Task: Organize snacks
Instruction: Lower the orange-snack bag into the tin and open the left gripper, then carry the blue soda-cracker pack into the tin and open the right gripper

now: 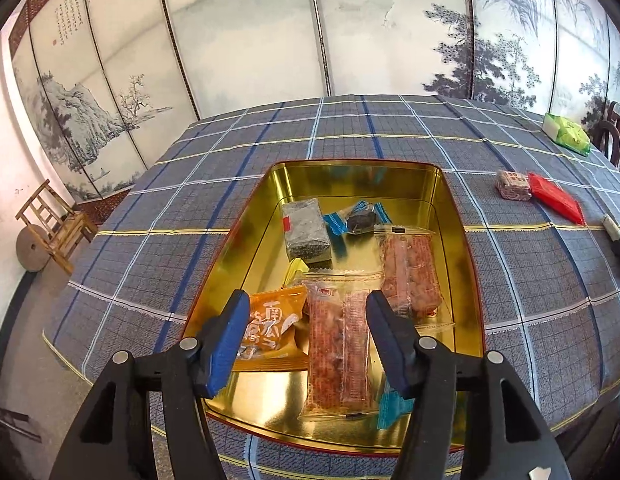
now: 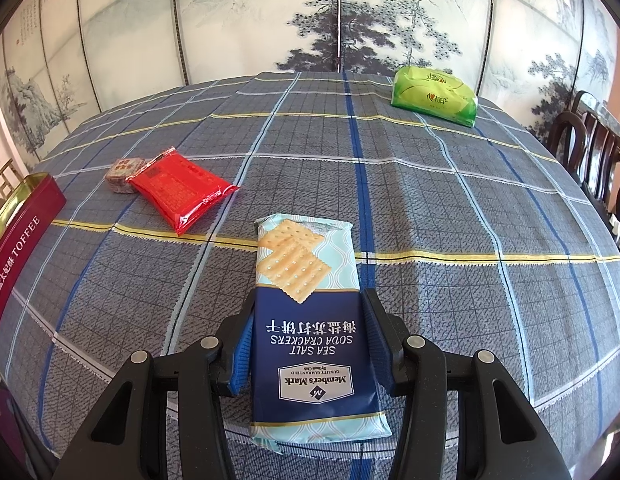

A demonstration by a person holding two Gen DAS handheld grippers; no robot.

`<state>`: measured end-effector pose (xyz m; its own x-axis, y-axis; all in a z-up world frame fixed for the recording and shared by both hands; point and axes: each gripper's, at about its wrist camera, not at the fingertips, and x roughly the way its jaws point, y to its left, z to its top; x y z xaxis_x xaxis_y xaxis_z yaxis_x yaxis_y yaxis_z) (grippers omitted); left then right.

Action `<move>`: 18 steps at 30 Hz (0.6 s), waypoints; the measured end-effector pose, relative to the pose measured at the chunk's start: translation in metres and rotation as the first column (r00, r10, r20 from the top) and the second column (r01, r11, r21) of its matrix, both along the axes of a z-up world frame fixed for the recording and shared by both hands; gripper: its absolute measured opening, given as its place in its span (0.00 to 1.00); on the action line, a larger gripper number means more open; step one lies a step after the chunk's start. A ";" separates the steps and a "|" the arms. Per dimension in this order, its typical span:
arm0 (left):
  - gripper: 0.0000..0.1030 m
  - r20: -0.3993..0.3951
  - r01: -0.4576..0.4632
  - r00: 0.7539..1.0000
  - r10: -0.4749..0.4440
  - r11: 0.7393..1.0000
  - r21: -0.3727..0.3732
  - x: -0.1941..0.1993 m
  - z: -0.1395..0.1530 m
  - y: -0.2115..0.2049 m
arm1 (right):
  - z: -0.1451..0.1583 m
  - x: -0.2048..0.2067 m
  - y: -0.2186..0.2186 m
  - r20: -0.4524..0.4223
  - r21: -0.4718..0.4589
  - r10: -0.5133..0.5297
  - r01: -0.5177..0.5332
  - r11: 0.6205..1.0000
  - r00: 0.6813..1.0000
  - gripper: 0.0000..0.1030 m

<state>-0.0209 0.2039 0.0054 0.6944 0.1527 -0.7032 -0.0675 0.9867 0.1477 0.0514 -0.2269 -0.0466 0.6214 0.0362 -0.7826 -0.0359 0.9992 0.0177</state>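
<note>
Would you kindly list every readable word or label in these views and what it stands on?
"TOFFEE": red side of the tin, beside Chinese characters too distorted to read.
"SEA SALT SODA CRACKERS" and "Member's Mark": cracker pack, upside down in view.
Orange packet: large white Chinese characters.
Green pack, red packet, screen calligraphy: too small.

One gold-lined rectangular metal tin stood on the table. Inside it lay two clear-wrapped reddish snack bars, one orange square packet, one grey-speckled block and one dark sweet in a blue-ended wrapper. Outside it were one red foil packet, one small patterned cube, one green pack and one blue soda-cracker pack.
</note>
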 end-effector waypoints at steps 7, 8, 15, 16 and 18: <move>0.57 0.012 -0.017 1.000 0.017 1.000 0.018 -0.003 0.002 0.001 | 0.002 -0.015 0.006 -0.011 0.058 0.003 -0.003 0.998 1.000 0.47; 0.57 0.015 -0.019 1.000 0.019 1.000 0.018 -0.004 0.002 0.002 | 0.003 -0.018 0.008 -0.013 0.070 0.008 -0.007 0.997 1.000 0.47; 0.59 0.036 -0.033 0.999 0.032 0.999 0.023 -0.008 0.002 0.004 | 0.006 -0.033 0.023 -0.031 0.174 0.027 -0.021 0.985 0.999 0.47; 0.59 0.040 -0.033 0.999 0.032 0.999 0.024 -0.008 0.003 0.004 | 0.007 -0.034 0.027 -0.034 0.189 0.032 -0.025 0.982 0.999 0.47; 0.59 0.045 -0.031 0.999 0.030 0.999 0.027 -0.010 0.003 0.004 | 0.008 -0.038 0.035 -0.038 0.229 0.045 -0.036 0.973 0.998 0.47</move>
<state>-0.0308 0.2080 0.0084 0.7199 0.1932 -0.6666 -0.1049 0.9797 0.1706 0.0134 -0.1922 -0.0382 0.5822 0.2416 -0.7764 -0.0706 0.9663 0.2477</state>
